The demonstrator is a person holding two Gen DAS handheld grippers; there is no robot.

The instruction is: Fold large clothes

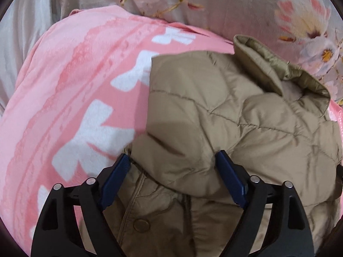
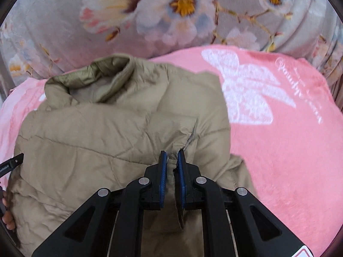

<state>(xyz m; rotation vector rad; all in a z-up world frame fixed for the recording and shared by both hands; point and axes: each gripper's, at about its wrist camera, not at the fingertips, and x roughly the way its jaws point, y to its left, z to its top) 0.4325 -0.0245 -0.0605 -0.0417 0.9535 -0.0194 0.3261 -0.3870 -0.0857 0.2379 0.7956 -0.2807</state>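
Note:
A tan quilted jacket (image 1: pixel 246 111) lies on a pink blanket (image 1: pixel 75 75), collar toward the far side. In the left wrist view my left gripper (image 1: pixel 174 167) stands open low over the jacket's near edge. A puffy fold of the jacket sits between its blue pads (image 1: pixel 115 180), and I see no firm squeeze on it. A snap button (image 1: pixel 141 224) shows just below. In the right wrist view my right gripper (image 2: pixel 171 160) is shut on a pinched ridge of the jacket (image 2: pixel 107 128), which crumples between the narrow jaws.
The pink blanket (image 2: pixel 289 150) with white butterfly prints spreads right of the jacket. Grey floral bedding (image 2: pixel 64 21) rises behind it. At the right wrist view's left edge, part of the other gripper (image 2: pixel 10 162) and a person's fingers (image 2: pixel 8 218) show.

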